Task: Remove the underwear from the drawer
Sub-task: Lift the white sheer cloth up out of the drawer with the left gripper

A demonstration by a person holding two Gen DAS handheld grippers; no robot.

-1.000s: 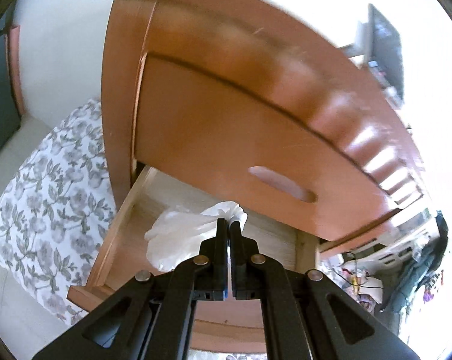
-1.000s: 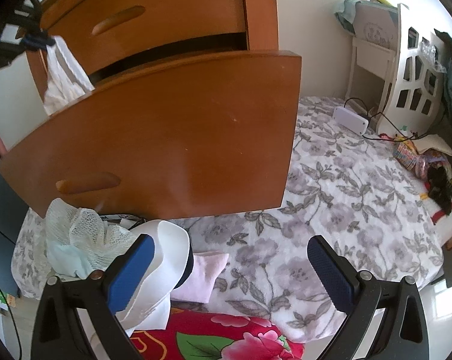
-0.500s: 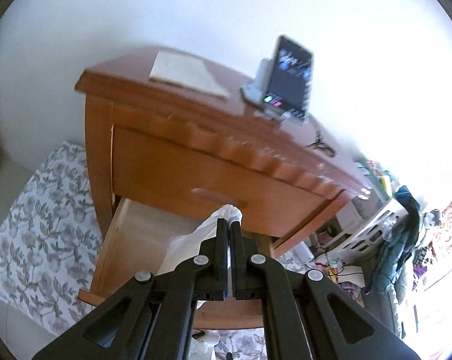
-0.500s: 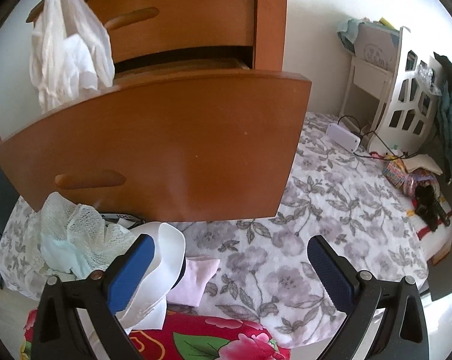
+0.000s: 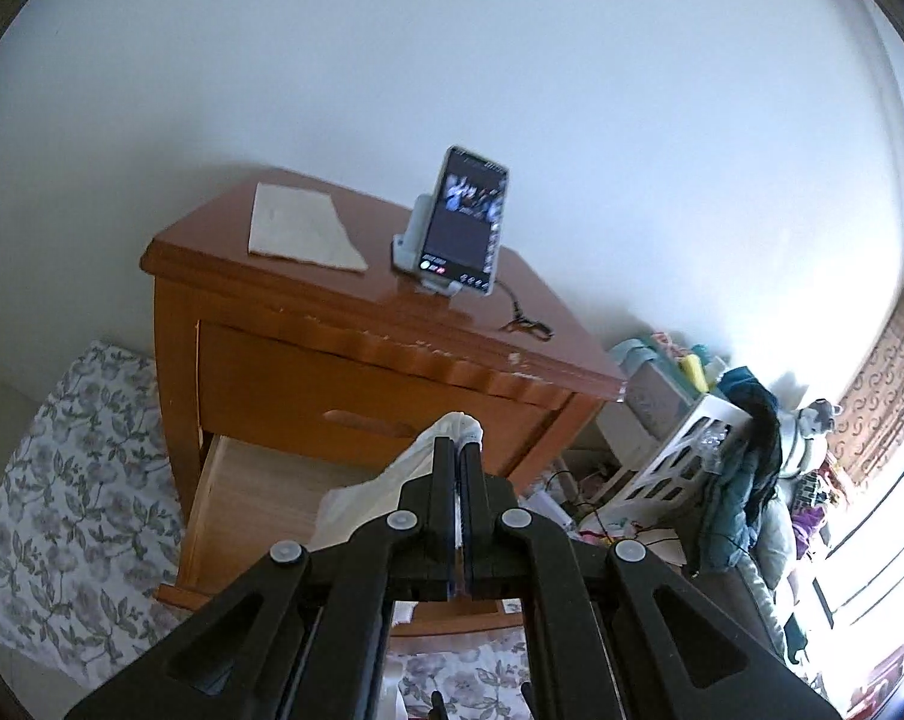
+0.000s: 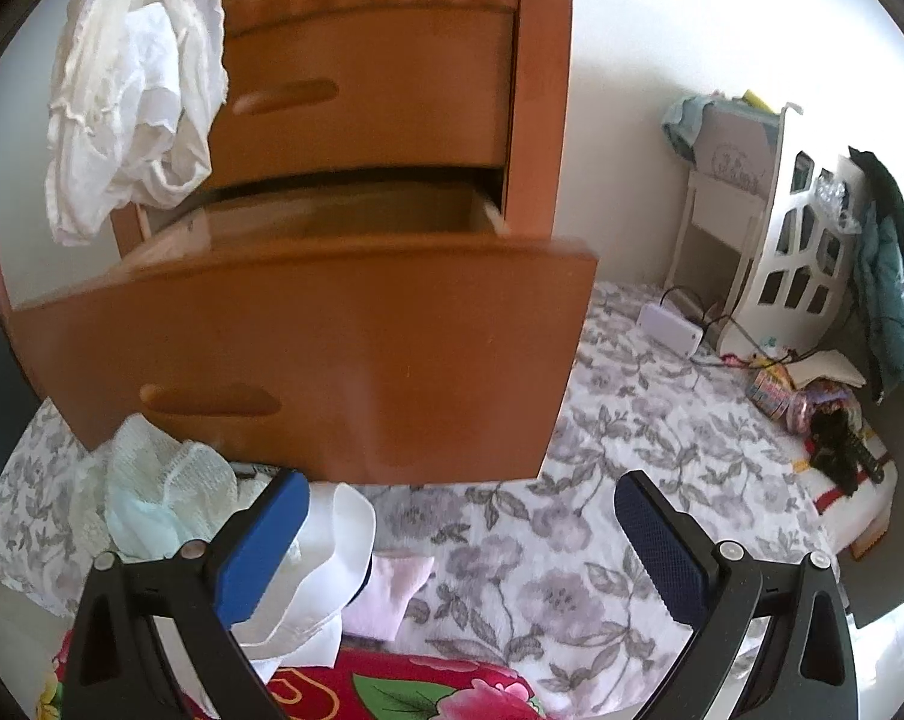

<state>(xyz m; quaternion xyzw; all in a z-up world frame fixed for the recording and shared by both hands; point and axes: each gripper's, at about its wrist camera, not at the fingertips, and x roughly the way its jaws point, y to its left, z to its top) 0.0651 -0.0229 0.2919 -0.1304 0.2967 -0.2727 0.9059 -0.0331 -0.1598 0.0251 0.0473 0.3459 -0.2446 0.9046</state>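
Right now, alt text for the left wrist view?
The left gripper, shut on white underwear, holds it above the open lower drawer of a wooden nightstand. A phone on a stand and folded paper sit on top.

A floral bedspread (image 6: 625, 516) holds a heap of pale lace garments (image 6: 152, 498), a pink folded cloth (image 6: 392, 594) and a wooden nightstand (image 6: 392, 192).

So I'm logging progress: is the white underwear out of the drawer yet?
Out. The white underwear hangs in the air above the open drawer, pinched in the shut left gripper.
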